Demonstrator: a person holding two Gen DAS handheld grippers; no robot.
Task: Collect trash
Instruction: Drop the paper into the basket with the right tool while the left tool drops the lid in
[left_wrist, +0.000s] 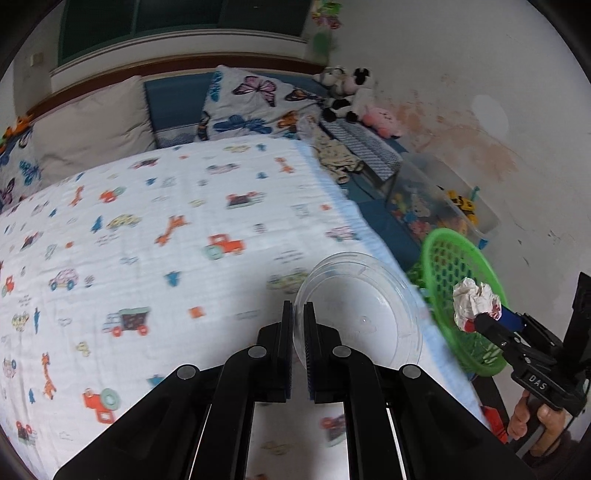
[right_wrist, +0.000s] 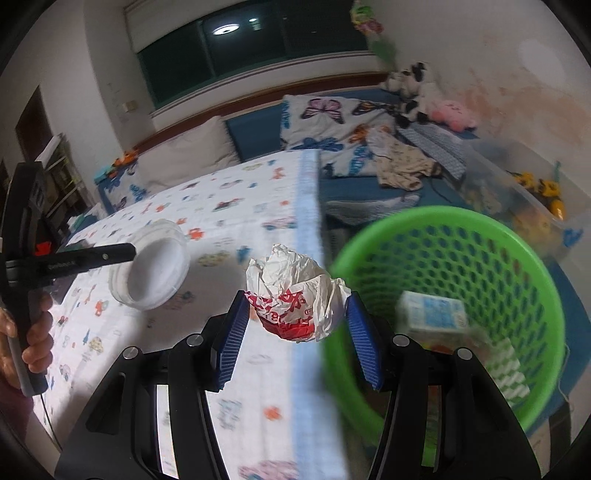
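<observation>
The left gripper (left_wrist: 298, 314) is pinching a clear plastic cup (left_wrist: 364, 314); the right gripper (right_wrist: 295, 325) is holding crumpled paper (right_wrist: 295, 291) (red-printed) beside the green basket (right_wrist: 532, 273).

A child's bedroom in a home. A bed (left_wrist: 166, 229) carries a sheet printed with cars and giraffes, butterfly pillows (left_wrist: 255, 103) lean at its head, soft toys (left_wrist: 347, 92) sit by the wall, and a clear bin of plastic toys (left_wrist: 436, 206) stands beside a dark window (right_wrist: 236, 48).
</observation>
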